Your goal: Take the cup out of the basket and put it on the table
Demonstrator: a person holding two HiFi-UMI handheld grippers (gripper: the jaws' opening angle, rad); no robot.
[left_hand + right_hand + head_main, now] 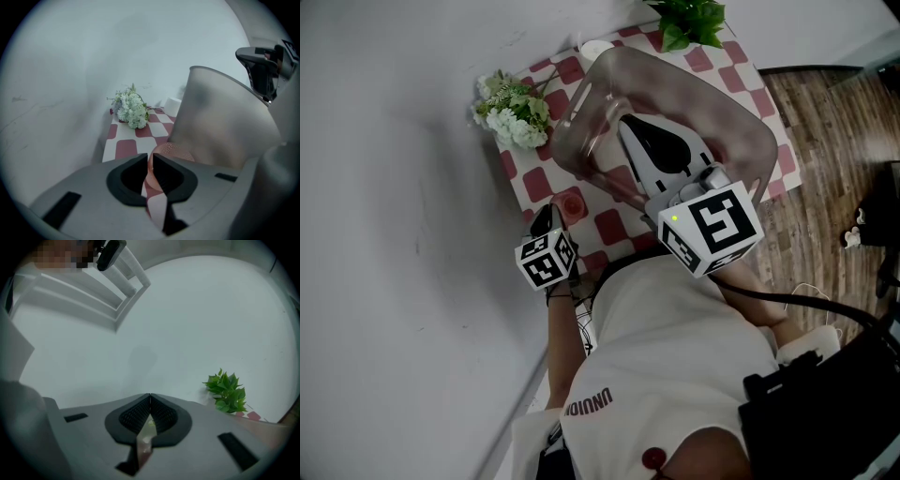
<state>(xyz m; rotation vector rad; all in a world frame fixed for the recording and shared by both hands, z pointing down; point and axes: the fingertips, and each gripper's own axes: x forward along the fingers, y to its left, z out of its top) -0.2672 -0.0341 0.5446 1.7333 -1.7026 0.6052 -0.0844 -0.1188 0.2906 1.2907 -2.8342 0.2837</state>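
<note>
Pink cup (570, 202) upright nr tilted translucent basket (712, 103).

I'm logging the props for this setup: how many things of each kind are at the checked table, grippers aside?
Pink cup: 1
Clear basket: 1
White flower bunch: 1
Green plant: 1
Small white object at the far edge, kind unclear: 1
Total: 5

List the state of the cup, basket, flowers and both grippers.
cup: upright, outside the basket, wall pinched.
basket: tilted, rim gripped.
flowers: lying on the cloth.
left gripper: shut on cup.
right gripper: shut on basket.
</note>
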